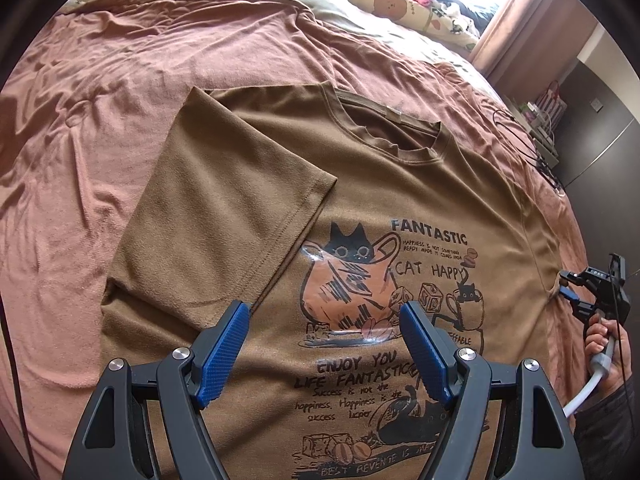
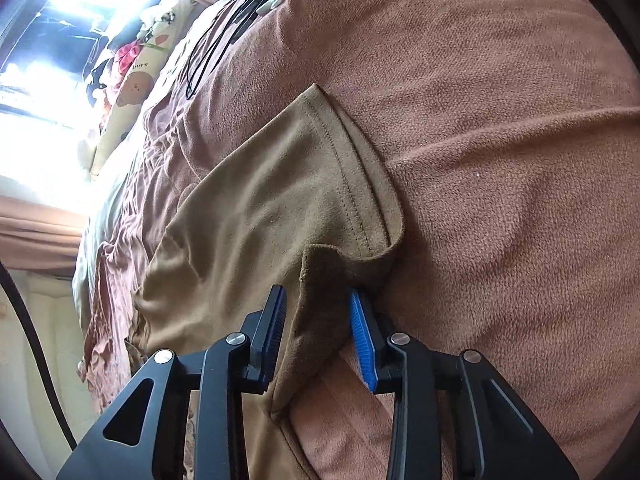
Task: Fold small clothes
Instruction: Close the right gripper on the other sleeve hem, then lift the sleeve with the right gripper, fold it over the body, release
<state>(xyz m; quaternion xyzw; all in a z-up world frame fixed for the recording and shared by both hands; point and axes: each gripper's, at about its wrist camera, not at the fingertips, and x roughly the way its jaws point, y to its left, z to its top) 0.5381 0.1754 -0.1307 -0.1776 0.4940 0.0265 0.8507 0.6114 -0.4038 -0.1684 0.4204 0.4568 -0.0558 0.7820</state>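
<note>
A brown T-shirt (image 1: 400, 184) lies front-up on a bed, spread over a pinkish-brown blanket (image 1: 100, 92) that covers most of the mattress. Its cat print (image 1: 352, 280) and lines of dark lettering face up, the collar (image 1: 392, 128) points toward the far end of the bed, and one sleeve (image 1: 224, 208) is already folded in over the chest, its hemmed edge running diagonally beside the cat. The left gripper (image 1: 324, 344) hangs just above the printed part of the shirt, jaws wide apart with nothing between them, the blue pads (image 1: 224, 352) clear of the fabric. Over at the shirt's far side, the right gripper (image 2: 318, 336) is down at the other sleeve (image 2: 288, 184), seen small at the edge of the left wrist view with a hand (image 1: 600, 340) around its handle. From its own camera, a bunched fold of that sleeve's fabric sits between the jaws, which are partly closed; the left pad looks to be against the cloth, while the right pad sits at the edge of the fold, and whether both are really pressing cannot be told. The sleeve's stitched hem (image 2: 352, 184) curves away ahead of the gripper, resting on the blanket. A black cable (image 2: 216, 40) lies looped on the blanket further up, and patterned bedding (image 1: 420, 4) is piled near a bright window (image 2: 60, 40).
</note>
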